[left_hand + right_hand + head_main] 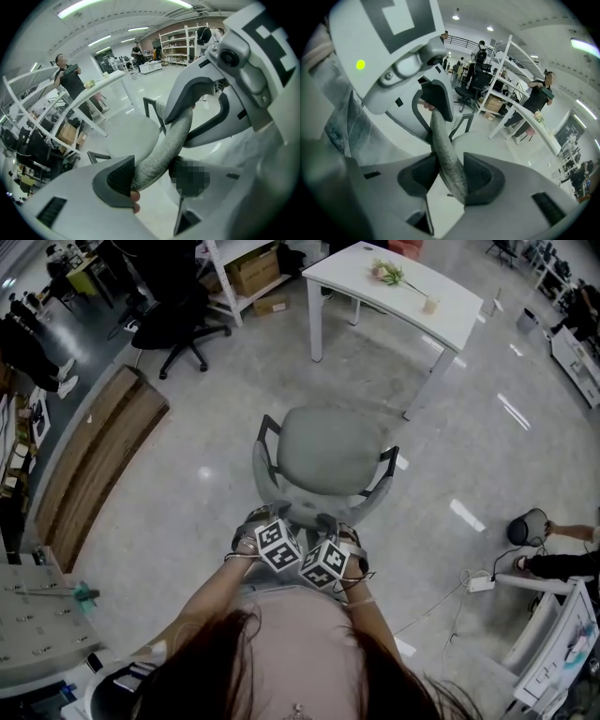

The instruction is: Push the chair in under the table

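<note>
Together, both grippers [154,174] [451,177] clamped on chair back [166,145]

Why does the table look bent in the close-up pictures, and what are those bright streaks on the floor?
Left gripper view and right gripper view: wide-angle lenses bow the table and blacken the corners. Head view: the streaks are lights glaring off the glossy floor; its edges curve too.

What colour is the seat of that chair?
The seat is plain pale grey, with no pattern; the head view shows it best.
</note>
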